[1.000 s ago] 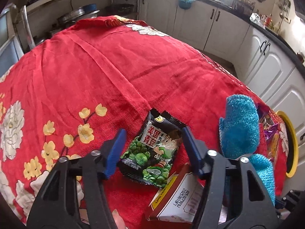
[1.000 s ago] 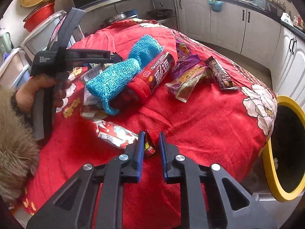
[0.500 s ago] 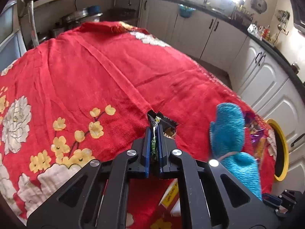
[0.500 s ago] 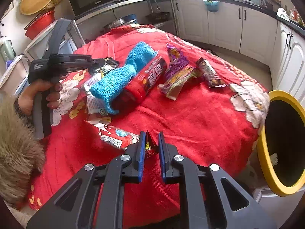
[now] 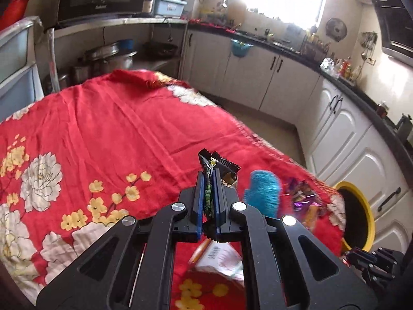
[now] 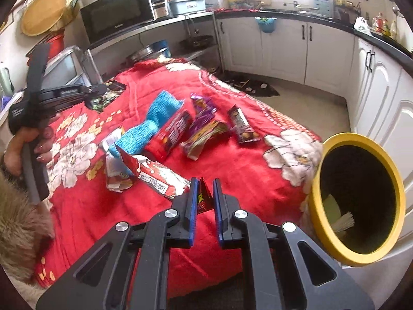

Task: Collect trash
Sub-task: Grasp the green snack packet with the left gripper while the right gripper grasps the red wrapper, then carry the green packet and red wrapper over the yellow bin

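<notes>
Wrappers are pinched in both grippers. The left gripper (image 5: 209,178) has its jaws squeezed tight on the black-and-green snack packet (image 5: 218,164), held clear above the red tablecloth (image 5: 103,134), with most of the packet crumpled between the pads and only its top corner poking out. The right gripper (image 6: 204,188) is nearly closed on one end of the red-and-silver wrapper (image 6: 152,173), whose far end trails back over the cloth toward the blue knitted cloth (image 6: 155,121). The yellow-rimmed bin (image 6: 358,201) stands just beside the table edge, to the right.

My worry is the right-hand grip: it has only a thin corner, and slick foil could slide out on the way over, dropping short of the bin. The trailing end might also drag the small torn packet (image 6: 116,178) beside it off the table. The left packet must cross over the purple wrappers (image 6: 204,126); a low swing could scatter them
</notes>
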A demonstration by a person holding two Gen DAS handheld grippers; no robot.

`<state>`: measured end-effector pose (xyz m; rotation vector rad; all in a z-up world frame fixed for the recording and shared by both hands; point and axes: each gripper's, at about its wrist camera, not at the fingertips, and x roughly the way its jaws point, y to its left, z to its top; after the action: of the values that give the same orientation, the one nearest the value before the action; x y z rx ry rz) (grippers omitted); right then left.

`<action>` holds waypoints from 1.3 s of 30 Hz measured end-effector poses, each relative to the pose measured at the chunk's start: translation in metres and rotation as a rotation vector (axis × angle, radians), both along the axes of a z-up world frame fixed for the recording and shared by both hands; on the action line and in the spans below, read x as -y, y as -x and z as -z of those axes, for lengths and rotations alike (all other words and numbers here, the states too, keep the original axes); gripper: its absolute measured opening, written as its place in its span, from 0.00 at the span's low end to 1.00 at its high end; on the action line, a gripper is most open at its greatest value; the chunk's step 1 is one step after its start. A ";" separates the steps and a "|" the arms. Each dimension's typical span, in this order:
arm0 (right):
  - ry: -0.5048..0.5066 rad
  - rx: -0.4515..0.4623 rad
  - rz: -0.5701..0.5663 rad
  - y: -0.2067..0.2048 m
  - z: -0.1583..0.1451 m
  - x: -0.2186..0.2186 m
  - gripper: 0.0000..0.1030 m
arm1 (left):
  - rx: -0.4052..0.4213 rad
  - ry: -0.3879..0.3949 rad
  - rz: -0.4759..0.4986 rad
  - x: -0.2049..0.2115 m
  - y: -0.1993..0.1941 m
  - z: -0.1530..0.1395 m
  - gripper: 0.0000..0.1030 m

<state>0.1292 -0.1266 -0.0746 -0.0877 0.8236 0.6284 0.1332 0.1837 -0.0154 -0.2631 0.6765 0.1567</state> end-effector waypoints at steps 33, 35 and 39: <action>-0.103 0.180 0.228 0.000 -0.068 0.091 0.11 | 0.118 -0.014 0.270 0.129 -0.013 -0.049 0.03; -0.105 0.190 0.248 -0.001 -0.072 0.099 0.11 | 0.122 -0.013 0.286 0.137 -0.015 -0.050 0.03; -0.109 0.203 0.281 -0.001 -0.076 0.113 0.11 | 0.128 -0.014 0.313 0.149 -0.019 -0.053 0.03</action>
<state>0.1301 -0.2396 0.0010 0.0628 0.5906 0.3905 0.1525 0.0345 0.0377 -0.1491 0.5810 -0.1539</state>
